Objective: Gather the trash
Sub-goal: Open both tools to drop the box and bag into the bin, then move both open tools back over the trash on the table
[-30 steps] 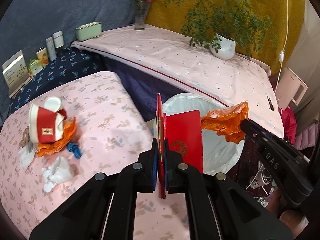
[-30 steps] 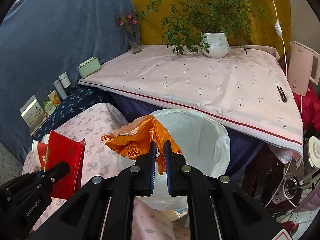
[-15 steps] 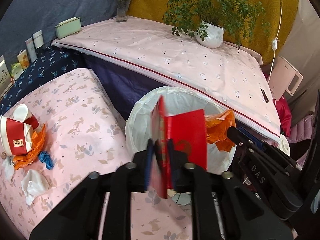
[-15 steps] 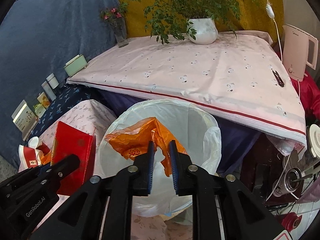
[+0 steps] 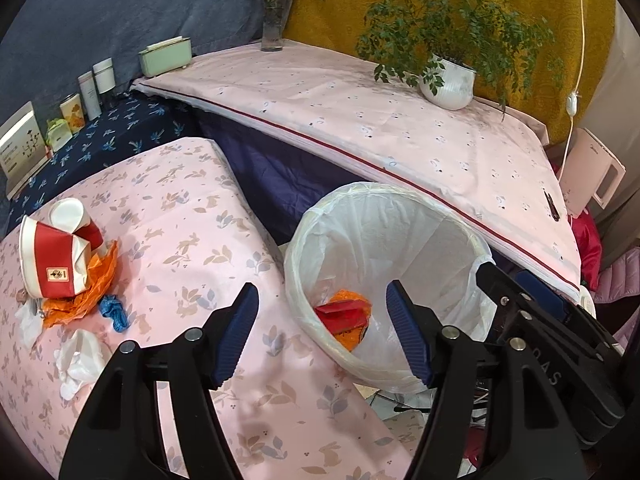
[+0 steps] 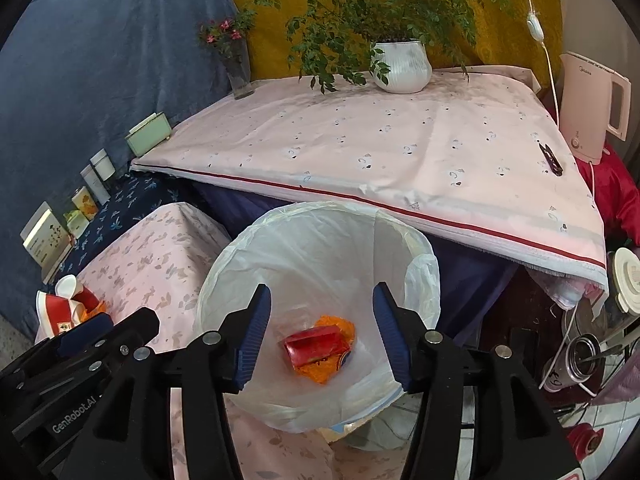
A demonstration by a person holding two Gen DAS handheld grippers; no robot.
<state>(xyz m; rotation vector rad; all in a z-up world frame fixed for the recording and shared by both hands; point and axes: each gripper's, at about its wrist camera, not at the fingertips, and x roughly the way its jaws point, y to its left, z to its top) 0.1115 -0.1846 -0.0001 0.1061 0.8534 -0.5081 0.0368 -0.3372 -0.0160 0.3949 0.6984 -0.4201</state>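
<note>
- So far, a red carton [image 6: 316, 346] and an orange wrapper [image 6: 334, 326] lie at the bottom of the white-lined bin [image 5: 400, 216], which stands just off the tabletop's [image 5: 192, 232] right edge.
- Left claw [image 5: 322, 330] and right claw [image 6: 319, 334] both hang spread wide over the bin, holding nothing.
- Left to collect near the tabletop's left edge: red-and-white paper cups [image 5: 52, 256], orange scraps [image 5: 86, 292], a blue crumple [image 5: 114, 312], white tissue [image 5: 80, 360].

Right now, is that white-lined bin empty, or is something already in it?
Not empty. At the bottom of the bin lie a red carton and an orange wrapper; most of it is unfilled.
</note>
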